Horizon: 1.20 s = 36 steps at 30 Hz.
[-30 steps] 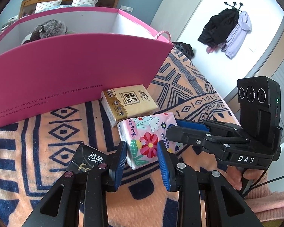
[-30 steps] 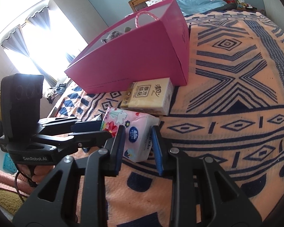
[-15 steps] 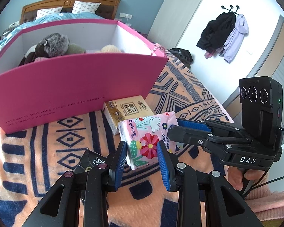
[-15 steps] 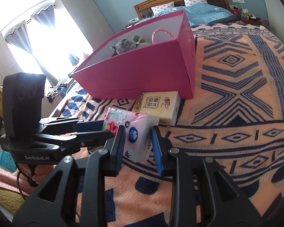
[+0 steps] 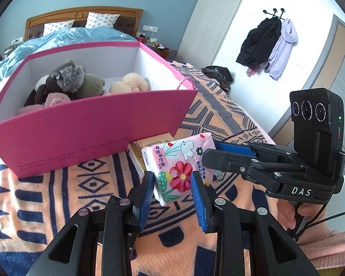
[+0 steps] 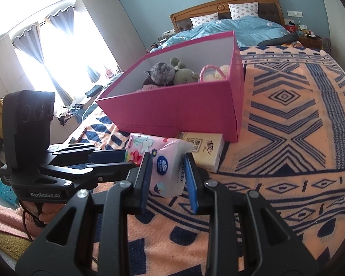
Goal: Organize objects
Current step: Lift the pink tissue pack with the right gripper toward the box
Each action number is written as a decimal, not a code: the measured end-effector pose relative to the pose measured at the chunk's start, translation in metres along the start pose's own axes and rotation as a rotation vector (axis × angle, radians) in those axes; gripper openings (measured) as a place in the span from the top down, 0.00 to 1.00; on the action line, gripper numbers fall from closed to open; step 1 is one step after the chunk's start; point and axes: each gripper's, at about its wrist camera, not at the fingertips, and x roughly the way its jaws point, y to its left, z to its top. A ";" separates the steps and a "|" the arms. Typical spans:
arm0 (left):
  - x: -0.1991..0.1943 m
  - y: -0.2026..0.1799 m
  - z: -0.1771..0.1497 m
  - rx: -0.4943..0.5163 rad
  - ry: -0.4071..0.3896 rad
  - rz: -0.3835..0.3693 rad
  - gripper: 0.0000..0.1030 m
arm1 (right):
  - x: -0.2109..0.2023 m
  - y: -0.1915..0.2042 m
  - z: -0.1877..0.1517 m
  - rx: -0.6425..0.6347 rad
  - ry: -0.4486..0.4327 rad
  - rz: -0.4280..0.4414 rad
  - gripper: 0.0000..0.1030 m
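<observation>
Pink plastic printed with flowers wraps the soft tissue pack, which hangs clear of the orange-and-navy patterned blanket, pinched from two sides at once. The left gripper presses its blue pads on the pack's near end, and the right gripper comes in level from the right and clamps the far right corner. The left wrist view shows the flowered top face and, behind the pack, only a corner of the tan cardboard tissue box lying against the near wall of the big magenta cardboard box. It alone shows dark and lilac jackets hanging on a wall hook at far right, and a hand around the right tool's handle. The right wrist view turns the scene: the right gripper squeezes the pack's end with the blue round logo, the left gripper reaches in from the left, and the tan box shows whole, just in front of the magenta box's near right corner. Only here appear the curtained bright window at left and fingers curled under the left tool. Both views look into the magenta box, where grey, green and cream plush toys lie together. Both tools tilt down toward the bed.
</observation>
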 end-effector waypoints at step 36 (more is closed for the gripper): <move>-0.017 -0.007 0.022 0.046 -0.064 0.029 0.69 | -0.011 0.007 0.034 -0.065 -0.064 0.005 0.70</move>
